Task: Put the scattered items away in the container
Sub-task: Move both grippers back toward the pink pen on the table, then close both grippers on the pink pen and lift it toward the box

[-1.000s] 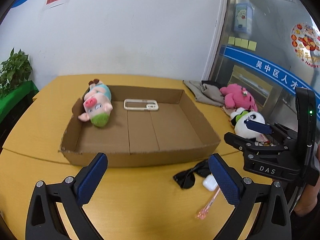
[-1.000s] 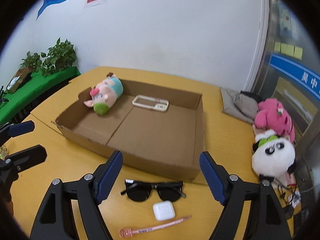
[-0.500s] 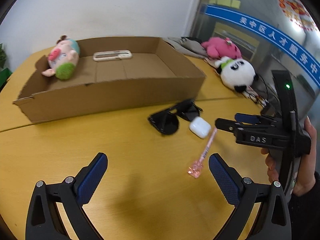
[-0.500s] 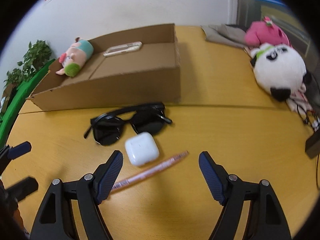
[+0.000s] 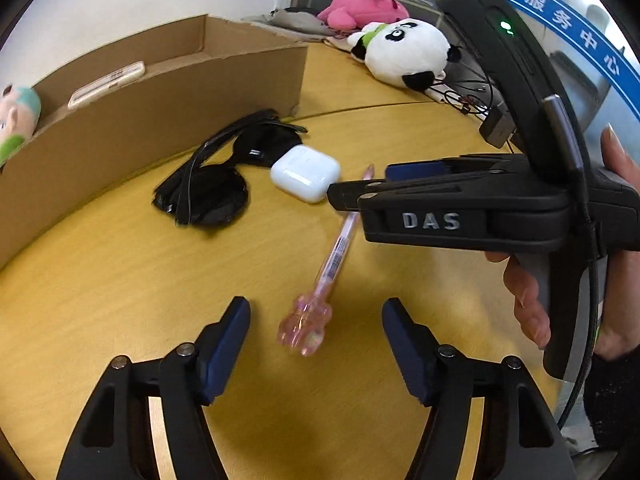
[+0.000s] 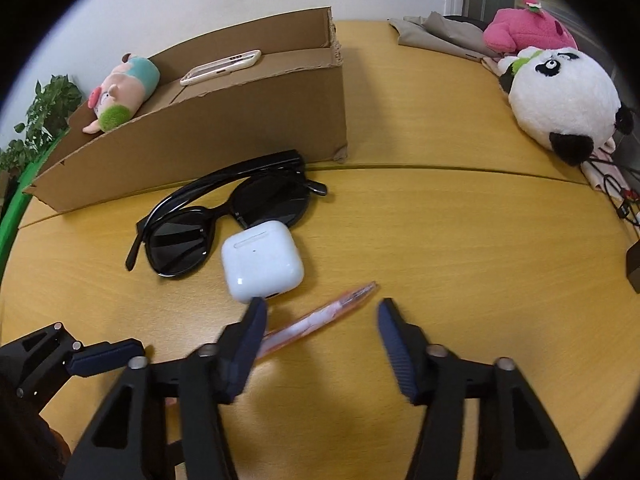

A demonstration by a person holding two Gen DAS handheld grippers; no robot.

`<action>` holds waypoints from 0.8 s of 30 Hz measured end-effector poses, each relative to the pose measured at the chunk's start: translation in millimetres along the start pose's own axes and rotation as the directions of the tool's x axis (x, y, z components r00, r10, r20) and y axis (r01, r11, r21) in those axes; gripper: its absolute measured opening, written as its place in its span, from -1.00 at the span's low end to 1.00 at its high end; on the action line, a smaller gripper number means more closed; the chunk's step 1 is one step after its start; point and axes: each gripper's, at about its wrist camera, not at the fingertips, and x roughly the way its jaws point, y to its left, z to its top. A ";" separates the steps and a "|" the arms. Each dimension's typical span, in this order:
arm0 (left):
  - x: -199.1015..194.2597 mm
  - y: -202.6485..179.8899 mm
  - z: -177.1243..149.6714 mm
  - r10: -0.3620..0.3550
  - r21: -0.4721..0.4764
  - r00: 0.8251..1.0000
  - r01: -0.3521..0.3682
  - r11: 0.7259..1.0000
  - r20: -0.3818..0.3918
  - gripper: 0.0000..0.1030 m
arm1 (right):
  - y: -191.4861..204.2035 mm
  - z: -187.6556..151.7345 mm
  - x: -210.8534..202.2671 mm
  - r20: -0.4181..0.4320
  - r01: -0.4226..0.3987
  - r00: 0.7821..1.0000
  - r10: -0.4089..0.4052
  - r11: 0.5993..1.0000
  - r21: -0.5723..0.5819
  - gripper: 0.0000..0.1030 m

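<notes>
Pen [image 5: 334,256] on table [image 5: 120,280], just beside case [image 6: 260,266], near box [image 6: 240,128]. Left claw [image 5: 316,332] half-wide astride pen's charm end, closing, nothing pinched. Right claw [image 6: 320,320] narrower, closing over tip end, empty. Advice: centre on barrel, avoid nudging case.

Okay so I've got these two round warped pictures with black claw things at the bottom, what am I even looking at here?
Those claws are handheld two-finger grippers, one in each of a person's hands, each with a fisheye camera looking along its fingers. One picture is from the left gripper, the other from the right gripper. Both point down at a wooden table where sunglasses, a white earbud case and a pink pen lie loose beside a cardboard box. The box already holds a plush pig and a phone case. Both sets of jaws have just been closing, with the pen between them, but nothing is gripped yet.
</notes>
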 end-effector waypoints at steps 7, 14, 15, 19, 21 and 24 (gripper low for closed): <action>-3.4 -14.3 -5.6 -0.012 0.016 0.999 0.012 1.000 -0.043 -0.55 | -0.9 -3.9 -2.7 0.010 -0.031 0.999 0.031 0.999 0.011 -0.48; -11.9 -20.0 -21.3 -0.061 -0.066 0.997 0.058 0.996 -0.047 -0.58 | 15.4 -2.5 -0.5 0.007 -0.097 0.995 0.097 0.995 0.000 -0.67; -13.3 -19.1 -23.4 -0.070 -0.086 0.997 0.066 0.994 -0.045 -0.58 | 18.3 -2.6 -0.7 0.006 -0.104 0.995 0.104 0.995 -0.002 -0.69; -21.6 -15.3 -31.6 -0.083 -0.149 0.996 0.077 0.986 -0.029 -0.59 | 23.1 -1.9 -5.8 0.009 -0.147 0.989 0.147 0.989 0.007 -0.73; -29.5 -15.4 -34.2 -0.084 -0.162 0.996 0.082 0.983 -0.004 -0.59 | 26.2 1.5 -15.8 0.025 -0.170 0.985 0.169 0.986 0.004 -0.74; -46.0 -19.0 -33.3 -0.081 -0.164 0.996 0.086 0.983 0.041 -0.60 | 33.1 8.7 -32.4 0.054 -0.190 0.980 0.190 0.982 -0.013 -0.76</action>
